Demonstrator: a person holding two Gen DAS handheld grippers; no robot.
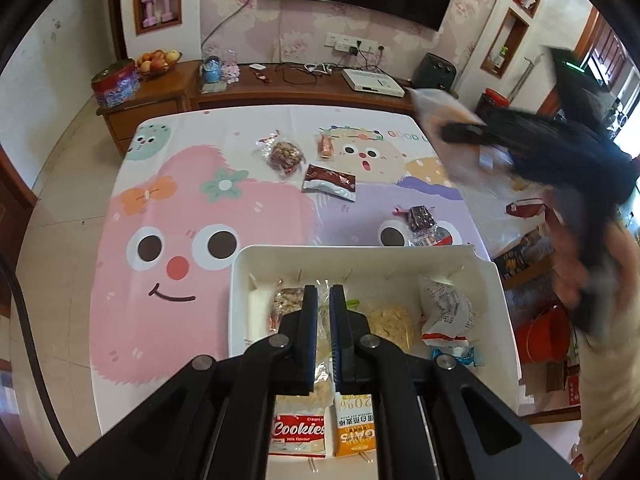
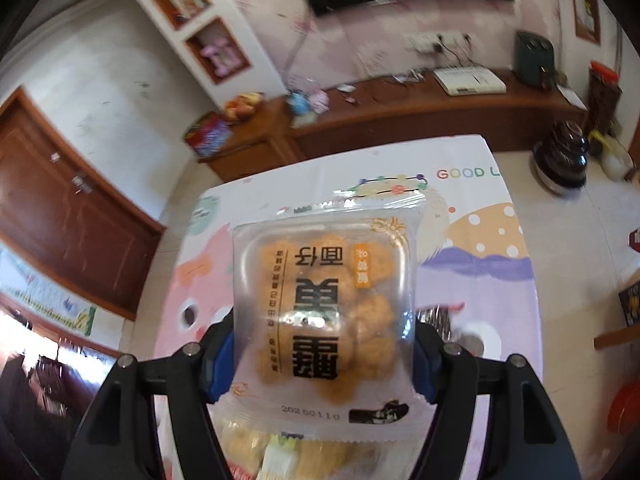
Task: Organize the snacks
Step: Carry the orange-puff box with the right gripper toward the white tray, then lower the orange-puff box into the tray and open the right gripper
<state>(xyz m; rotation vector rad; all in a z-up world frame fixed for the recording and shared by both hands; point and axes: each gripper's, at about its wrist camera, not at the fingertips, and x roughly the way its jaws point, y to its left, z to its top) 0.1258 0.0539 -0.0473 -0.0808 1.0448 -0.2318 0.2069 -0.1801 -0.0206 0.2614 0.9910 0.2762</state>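
Observation:
My left gripper (image 1: 324,292) is shut with nothing between its pads and hangs over a white bin (image 1: 496,280). The bin holds a Cookies packet (image 1: 298,432), an orange oats packet (image 1: 356,436), a white printed packet (image 1: 444,312) and other snacks. My right gripper (image 2: 324,344) is shut on a clear packet of golden pastries (image 2: 324,300), held by its sides above the table. The left wrist view shows that gripper (image 1: 464,134) blurred at the upper right, with the packet (image 1: 436,108) in it. Loose on the cartoon tablecloth (image 1: 160,280) lie a dark red sachet (image 1: 330,182), a nut cake (image 1: 285,155) and a dark candy (image 1: 422,218).
A wooden cabinet (image 1: 280,92) with a fruit bowl, cables and a white box runs behind the table. A red bucket (image 1: 544,336) stands on the floor to the right. A person's sleeve (image 1: 600,340) fills the right edge. A small reddish stick snack (image 1: 326,146) lies near the table's far side.

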